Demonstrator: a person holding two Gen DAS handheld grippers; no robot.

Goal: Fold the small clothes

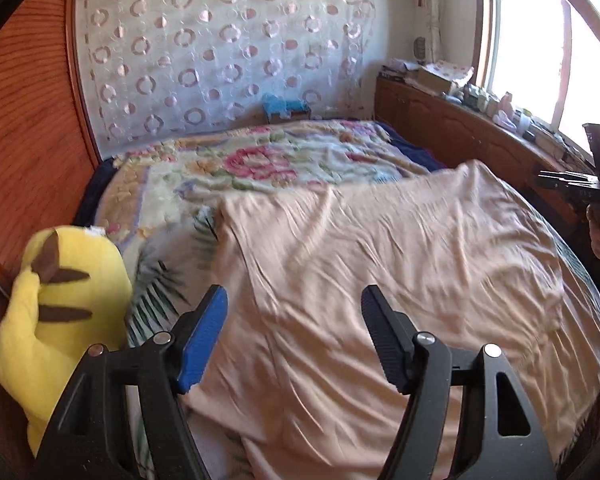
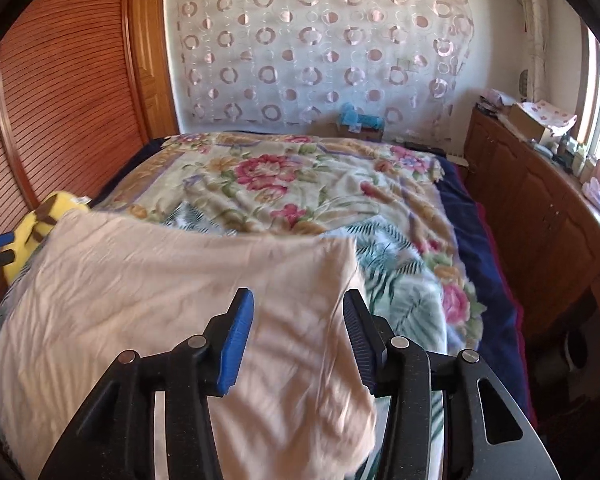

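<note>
A: Where was the cloth (image 1: pixel 380 264)?

B: Spread on the bed, a wrinkled peach piece lying over the floral blanket (image 1: pixel 260 160). In the left wrist view it filled most of the near half of the bed, its far edge running across the blanket. In the right wrist view its far right corner lay just ahead of the tongs, with blanket bare to the right of it.

A: And the left gripper (image 1: pixel 292 300)?

B: Its jaws stood well apart above the cloth, one pad blue, one black. Nothing was pinched between them; the cloth lay flat beneath.

A: The right gripper (image 2: pixel 298 304)?

B: Jaws apart as well, less wide. The cloth's right edge ran under the gap, but the pads were not pressing on it. The picture was blurred there.

A: Anything else near?

B: A yellow plush (image 1: pixel 56 300) with brown stripes sat at the left edge of the bed, against the wooden wardrobe (image 1: pixel 28 140), just beside the cloth. A wooden cabinet (image 2: pixel 540 216) ran along the right under the window (image 1: pixel 532 48), cluttered on top. A curtain (image 2: pixel 320 40) with ring patterns hung on the far wall.
</note>
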